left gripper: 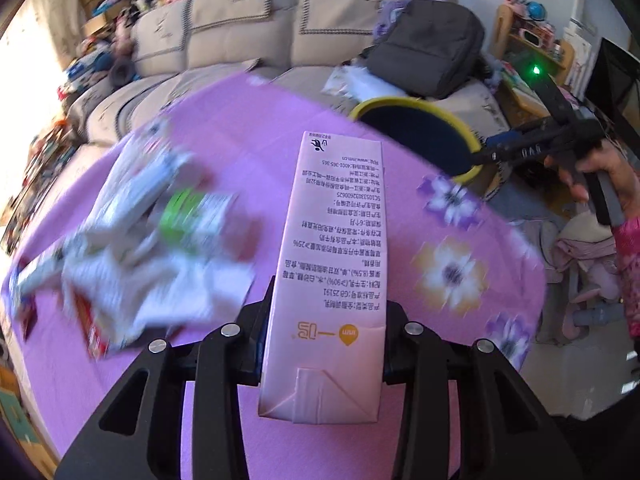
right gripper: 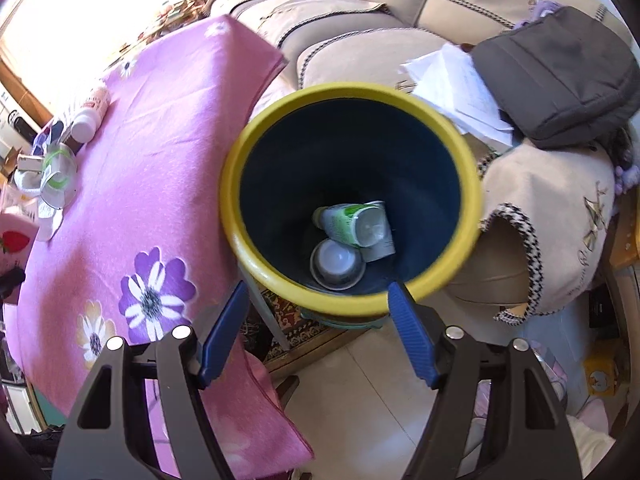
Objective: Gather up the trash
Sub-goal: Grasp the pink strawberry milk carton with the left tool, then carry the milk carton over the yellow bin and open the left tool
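Note:
My left gripper (left gripper: 326,320) is shut on a tall pink milk carton (left gripper: 336,240), which is held lengthwise above the pink flowered tablecloth (left gripper: 240,128). A blurred heap of trash (left gripper: 132,248) lies on the cloth to the left: white paper, a green-labelled pack and a red wrapper. The yellow-rimmed bin (left gripper: 416,104) stands past the table's far right edge. In the right wrist view my right gripper (right gripper: 318,300) hangs open and empty over that bin (right gripper: 248,240). A green-and-white bottle (right gripper: 352,224) and a clear cup (right gripper: 338,264) lie at the bin's bottom.
A beige sofa (left gripper: 248,32) with a grey backpack (left gripper: 428,48) and loose papers (right gripper: 456,88) stands behind the table. On the cloth to the left lie a white bottle (right gripper: 90,114) and a clear cup (right gripper: 60,178). A hand (left gripper: 592,168) holds the right gripper (left gripper: 504,150). Below is tiled floor (right gripper: 360,392).

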{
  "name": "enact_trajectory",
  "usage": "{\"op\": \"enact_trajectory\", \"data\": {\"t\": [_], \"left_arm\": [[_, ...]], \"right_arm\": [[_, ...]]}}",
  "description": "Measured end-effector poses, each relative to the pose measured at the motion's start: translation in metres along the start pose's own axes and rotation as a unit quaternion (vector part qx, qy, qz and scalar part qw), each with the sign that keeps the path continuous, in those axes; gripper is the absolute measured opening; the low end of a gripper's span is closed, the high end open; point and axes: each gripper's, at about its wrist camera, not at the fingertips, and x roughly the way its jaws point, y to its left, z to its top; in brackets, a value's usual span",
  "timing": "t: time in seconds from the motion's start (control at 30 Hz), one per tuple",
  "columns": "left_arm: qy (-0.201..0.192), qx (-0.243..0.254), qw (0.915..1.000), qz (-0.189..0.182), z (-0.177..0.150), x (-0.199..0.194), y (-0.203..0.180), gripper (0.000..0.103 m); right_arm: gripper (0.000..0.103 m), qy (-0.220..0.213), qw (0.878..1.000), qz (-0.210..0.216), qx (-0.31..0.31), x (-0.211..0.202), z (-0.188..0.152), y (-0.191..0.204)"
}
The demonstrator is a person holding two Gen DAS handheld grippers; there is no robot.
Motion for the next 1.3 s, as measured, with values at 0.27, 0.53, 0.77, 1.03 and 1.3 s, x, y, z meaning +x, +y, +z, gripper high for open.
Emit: {"op": "enact_trajectory", "data": {"t": [0.27,0.53,0.77,1.03,1.3], "left_arm": [[0.004,0.042,0.9975,-0.056,0.101,0.055,-0.059,0.039],[0.056,0.053,0.9946,-0.069,0.193,0.155,-0.112,0.039],[0.105,0.063,0.9918,-0.037,0.213,0.231,-0.134,0.039],[0.103,0.035,0.9936,-0.028,0.211,0.250,-0.127,0.067],[-0.031,0.008,0.9994,-0.008,0.179,0.117,-0.101,0.076]], "right_arm": [[0.070,-0.025,0.999,-0.011,0.023,-0.029,-0.023,-0.029],[0.070,-0.020,0.999,-0.014,0.036,-0.030,-0.037,-0.045],[0.071,-0.010,0.999,-0.019,0.042,-0.025,-0.042,-0.053],[0.072,-0.006,0.999,-0.021,0.046,-0.023,-0.044,-0.053],[0.072,-0.013,0.999,-0.011,0.037,-0.026,-0.046,-0.040]]}}
